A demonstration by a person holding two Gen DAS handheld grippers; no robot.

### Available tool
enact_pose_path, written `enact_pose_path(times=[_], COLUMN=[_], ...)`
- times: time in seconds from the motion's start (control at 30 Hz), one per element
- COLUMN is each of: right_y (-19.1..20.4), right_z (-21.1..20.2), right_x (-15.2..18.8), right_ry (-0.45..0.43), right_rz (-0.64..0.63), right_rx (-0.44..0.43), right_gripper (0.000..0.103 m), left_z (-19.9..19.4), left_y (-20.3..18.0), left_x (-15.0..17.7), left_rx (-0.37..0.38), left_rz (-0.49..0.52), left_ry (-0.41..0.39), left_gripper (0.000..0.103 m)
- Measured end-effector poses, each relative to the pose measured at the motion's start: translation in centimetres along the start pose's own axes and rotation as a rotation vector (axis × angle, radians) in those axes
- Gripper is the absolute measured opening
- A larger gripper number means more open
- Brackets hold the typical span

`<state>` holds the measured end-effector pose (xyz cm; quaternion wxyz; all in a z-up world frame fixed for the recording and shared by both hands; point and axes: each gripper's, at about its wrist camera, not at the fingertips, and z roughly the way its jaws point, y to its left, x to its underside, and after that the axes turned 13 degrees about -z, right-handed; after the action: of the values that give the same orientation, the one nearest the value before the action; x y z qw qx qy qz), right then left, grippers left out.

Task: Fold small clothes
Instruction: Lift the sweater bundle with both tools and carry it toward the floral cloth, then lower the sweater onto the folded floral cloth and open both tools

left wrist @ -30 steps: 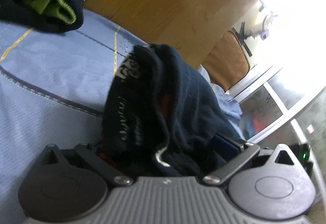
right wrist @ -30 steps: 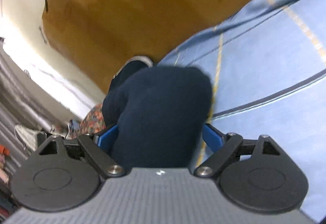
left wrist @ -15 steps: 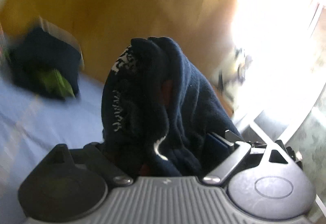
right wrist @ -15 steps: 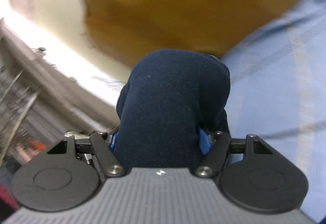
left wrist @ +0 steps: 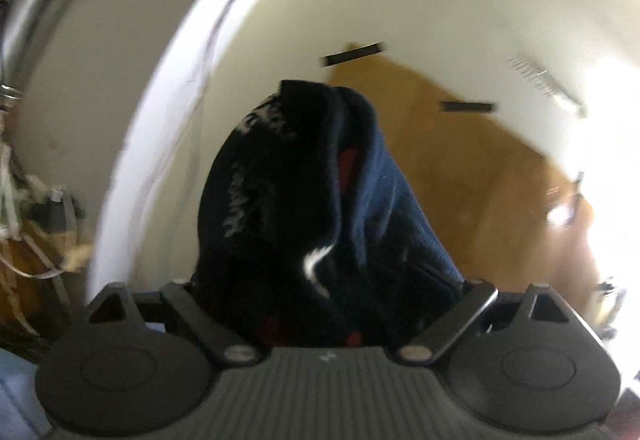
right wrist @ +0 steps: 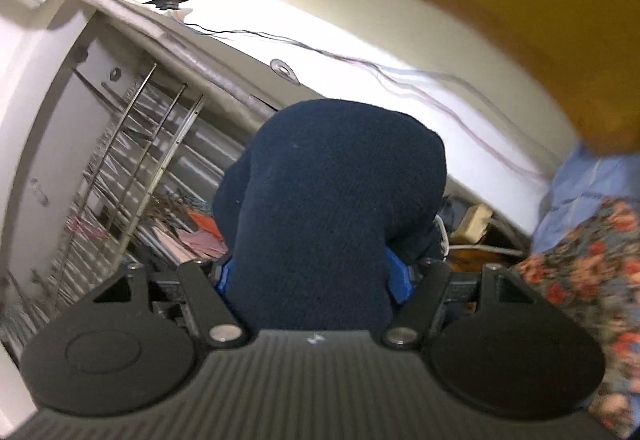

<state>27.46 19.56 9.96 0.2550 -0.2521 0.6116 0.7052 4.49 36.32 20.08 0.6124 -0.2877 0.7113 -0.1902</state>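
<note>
Both grippers, left (left wrist: 328,280) and right (right wrist: 312,276), were clamped on the dark navy garment (left wrist: 304,200), lifting it clear, presumably to let it hang for folding.

A bundled navy-blue knit garment (right wrist: 336,200) fills the black right gripper (right wrist: 314,276), its blue-padded fingers (right wrist: 398,278) clamped against both sides of the cloth. Behind stand a chrome wire rack (right wrist: 132,156), a cream wall strung with thin cables (right wrist: 400,80), and a floral-print fabric (right wrist: 588,280) at right.
</note>
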Motion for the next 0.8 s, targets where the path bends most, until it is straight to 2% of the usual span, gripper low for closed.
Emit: enact_pose_path(times=[0.07,0.13,0.17,0.2,0.23,0.27,0.3,0.37,0.43,0.53,0.6,0.7,0.8], right_y=[-2.0,-4.1,-4.9,-5.6,-6.1,-5.9,-4.9,-3.3,-1.8,-0.4,1.2,3.0,3.6], right_z=[0.0,-0.5,-0.7,-0.3,0.0,-0.4,-0.8,-1.2,-2.1,-5.0,-8.0,-11.9,-15.8], right_x=[1.5,3.1,4.0,5.0,6.2,7.0,7.3,7.0,6.7,7.4,7.9,9.1,11.1], right_ry=[0.022,0.084,0.139,0.227,0.305,0.321,0.320,0.329,0.325,0.247,0.204,0.187,0.212], right_rz=[0.013,-0.030,-0.101,-0.197,-0.281,-0.344,-0.396,-0.434,-0.469,-0.495,-0.508,-0.535,-0.524], right_rx=[0.032,0.158,0.274,0.434,0.540,0.535,0.533,0.550,0.572,0.565,0.564,0.603,0.687], right_gripper=[0.071,0.069,0.069,0.069,0.069,0.068,0.068,0.070,0.072,0.078,0.079,0.080,0.080], left_z=[2.2,5.5,7.3,9.0,9.9,9.4,8.8,8.4,7.6,6.1,3.6,0.5,-1.3], left_y=[2.6,6.1,8.0,10.0,11.3,11.0,10.1,10.0,10.7,10.8,10.2,8.5,6.3], left_x=[1.5,4.5,6.2,8.1,10.1,11.2,11.8,11.8,11.7,10.6,11.0,12.5,16.0], left_rx=[-0.068,-0.150,-0.196,-0.241,-0.256,-0.250,-0.262,-0.245,-0.239,-0.262,-0.258,-0.248,-0.280], left_rz=[-0.026,-0.087,-0.129,-0.182,-0.203,-0.158,-0.107,-0.138,-0.171,-0.190,-0.195,-0.163,-0.076], left_ry=[0.054,0.160,0.234,0.319,0.348,0.287,0.237,0.232,0.235,0.222,0.170,0.099,0.101], left_gripper=[0.093,0.088,0.080,0.076,0.077,0.080,0.078,0.083,0.083,0.089,0.094,0.100,0.102])
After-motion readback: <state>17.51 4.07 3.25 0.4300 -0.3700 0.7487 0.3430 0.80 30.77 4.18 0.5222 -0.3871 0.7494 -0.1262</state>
